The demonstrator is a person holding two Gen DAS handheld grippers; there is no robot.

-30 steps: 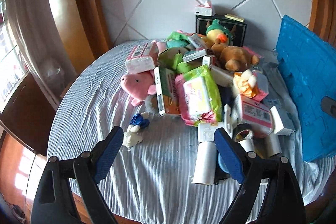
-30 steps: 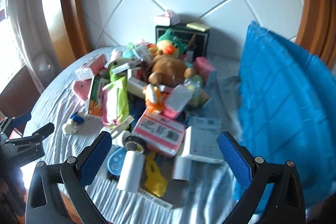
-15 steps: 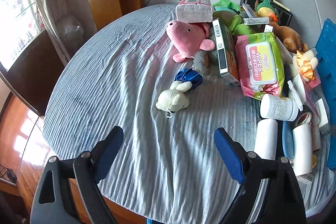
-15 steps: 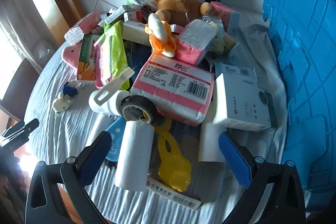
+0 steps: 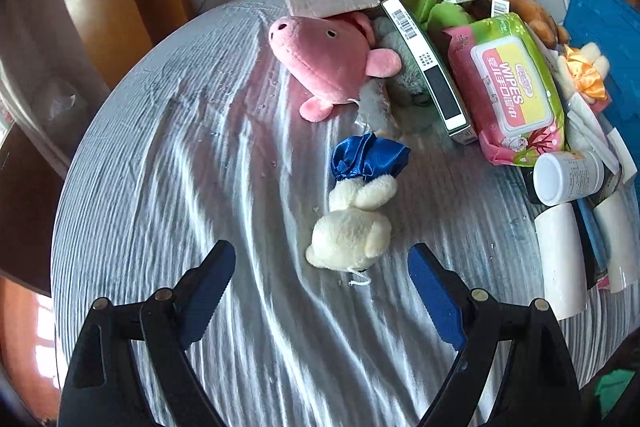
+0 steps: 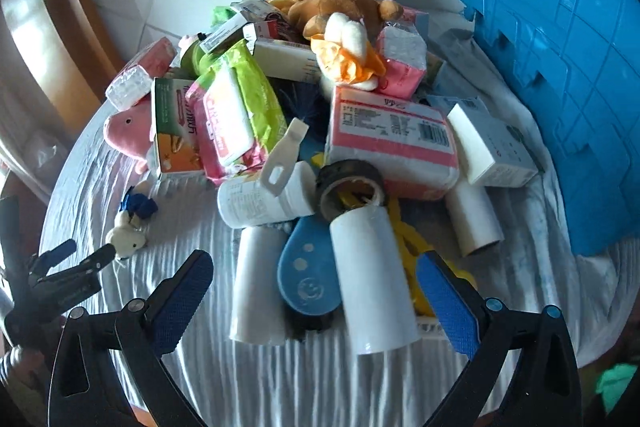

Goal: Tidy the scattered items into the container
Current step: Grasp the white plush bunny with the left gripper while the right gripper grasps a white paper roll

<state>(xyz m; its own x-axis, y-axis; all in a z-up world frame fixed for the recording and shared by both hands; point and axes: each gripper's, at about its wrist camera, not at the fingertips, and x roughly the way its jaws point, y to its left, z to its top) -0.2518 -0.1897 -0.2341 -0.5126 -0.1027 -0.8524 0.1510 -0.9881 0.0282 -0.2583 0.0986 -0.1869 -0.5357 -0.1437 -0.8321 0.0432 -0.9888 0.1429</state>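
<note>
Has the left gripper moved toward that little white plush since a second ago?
Yes. The left gripper has closed in and down on the white plush, which sat far off beside the pile before.

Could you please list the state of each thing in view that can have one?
left hand-held gripper: open, empty, above the cloth.
right hand-held gripper: open, empty, over a white roll.
white plush: lying on the cloth, apart from the pile.
white bottle: on its side, capped.
wipes pack: flap closed.
blue container: tipped up on its side.
</note>
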